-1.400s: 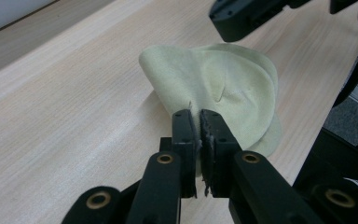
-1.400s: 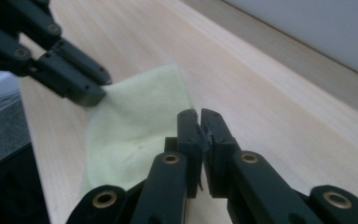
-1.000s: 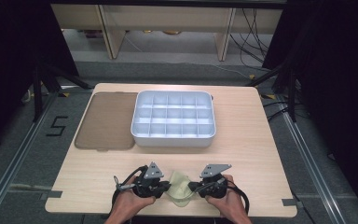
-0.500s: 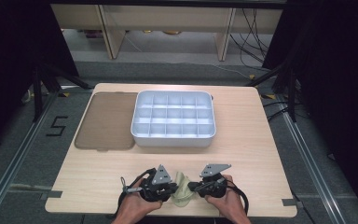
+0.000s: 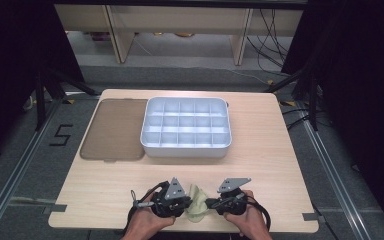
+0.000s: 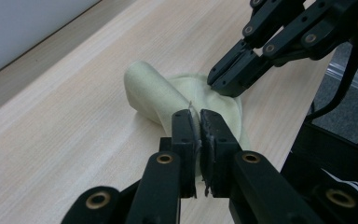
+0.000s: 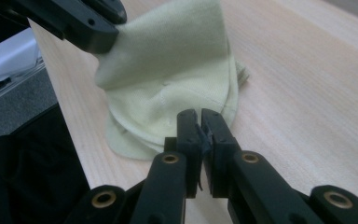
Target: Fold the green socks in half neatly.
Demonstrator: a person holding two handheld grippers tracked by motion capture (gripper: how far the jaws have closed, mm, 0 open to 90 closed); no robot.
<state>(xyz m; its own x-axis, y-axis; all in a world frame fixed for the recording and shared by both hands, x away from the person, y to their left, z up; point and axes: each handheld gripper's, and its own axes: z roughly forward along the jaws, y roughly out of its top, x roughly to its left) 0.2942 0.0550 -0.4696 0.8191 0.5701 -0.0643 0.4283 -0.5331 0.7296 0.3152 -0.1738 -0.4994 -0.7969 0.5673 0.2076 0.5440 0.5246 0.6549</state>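
The wooden counter carries a white compartment tray near its far middle, with a flat brown lid just beside the tray. A pale yellow-green cloth lies well apart from the tray, at the counter's near edge, bunched and partly lifted. The left hand-held gripper is clamped on one edge of the cloth, jaws nearly together. The right hand-held gripper pinches the cloth's opposite edge, jaws likewise closed on the fabric.
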